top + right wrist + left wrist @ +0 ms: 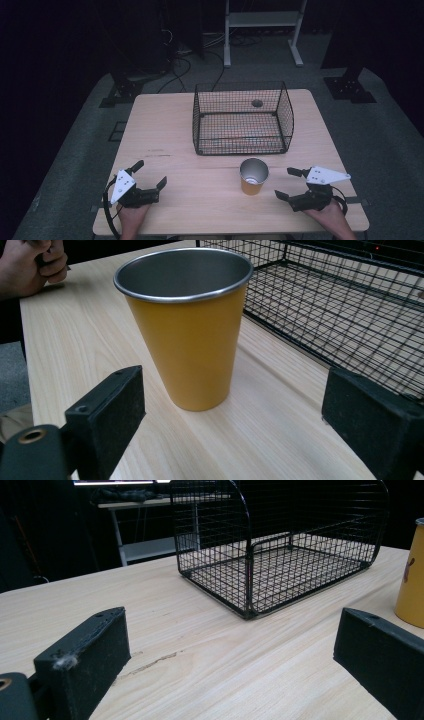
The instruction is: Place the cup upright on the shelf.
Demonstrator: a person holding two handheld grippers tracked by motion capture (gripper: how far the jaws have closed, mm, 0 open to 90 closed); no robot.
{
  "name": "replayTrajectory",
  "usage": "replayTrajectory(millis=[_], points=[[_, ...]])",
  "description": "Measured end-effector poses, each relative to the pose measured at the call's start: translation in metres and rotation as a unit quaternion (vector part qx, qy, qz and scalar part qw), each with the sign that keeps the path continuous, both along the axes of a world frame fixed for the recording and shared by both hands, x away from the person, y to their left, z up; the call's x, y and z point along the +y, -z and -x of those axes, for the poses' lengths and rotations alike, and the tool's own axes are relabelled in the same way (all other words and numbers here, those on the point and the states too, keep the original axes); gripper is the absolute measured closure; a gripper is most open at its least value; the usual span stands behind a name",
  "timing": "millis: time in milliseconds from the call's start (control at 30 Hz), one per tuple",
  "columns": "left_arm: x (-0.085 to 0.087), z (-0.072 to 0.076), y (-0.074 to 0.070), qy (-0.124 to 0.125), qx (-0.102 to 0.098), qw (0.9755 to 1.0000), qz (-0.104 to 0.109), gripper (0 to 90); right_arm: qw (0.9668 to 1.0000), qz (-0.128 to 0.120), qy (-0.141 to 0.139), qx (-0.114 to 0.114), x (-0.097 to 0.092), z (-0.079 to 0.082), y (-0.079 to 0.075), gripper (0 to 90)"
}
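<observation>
Clearly nothing is gripped yet: the left gripper (150, 176) rests low on the near-left of the table (160, 135), jaws spread and empty, well apart from anything. Right of it the yellow cup (253, 176) stands upright and empty, just in front of the wire basket (243, 118). Farther right, the right gripper (289, 183) points at the cup with its jaws wide apart, close but not touching. This looks like the approach; next it likely needs to slide forward until the pads straddle the cup's wall, then close.
</observation>
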State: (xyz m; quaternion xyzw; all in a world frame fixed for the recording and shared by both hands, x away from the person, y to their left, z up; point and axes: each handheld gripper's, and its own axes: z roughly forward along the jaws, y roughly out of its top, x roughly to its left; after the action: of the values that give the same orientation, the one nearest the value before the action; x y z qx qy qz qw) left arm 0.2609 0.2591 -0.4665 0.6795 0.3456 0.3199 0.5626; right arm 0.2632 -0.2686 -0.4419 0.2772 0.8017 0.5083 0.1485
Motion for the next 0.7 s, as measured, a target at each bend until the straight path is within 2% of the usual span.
replayTrajectory(millis=[700], points=[[0.0, 0.0, 0.0, 0.0, -0.001, 1.0, 0.0, 0.8, 0.9996, -0.001, -0.028, 0.01, 0.033, -0.007, 0.004, 6.2]])
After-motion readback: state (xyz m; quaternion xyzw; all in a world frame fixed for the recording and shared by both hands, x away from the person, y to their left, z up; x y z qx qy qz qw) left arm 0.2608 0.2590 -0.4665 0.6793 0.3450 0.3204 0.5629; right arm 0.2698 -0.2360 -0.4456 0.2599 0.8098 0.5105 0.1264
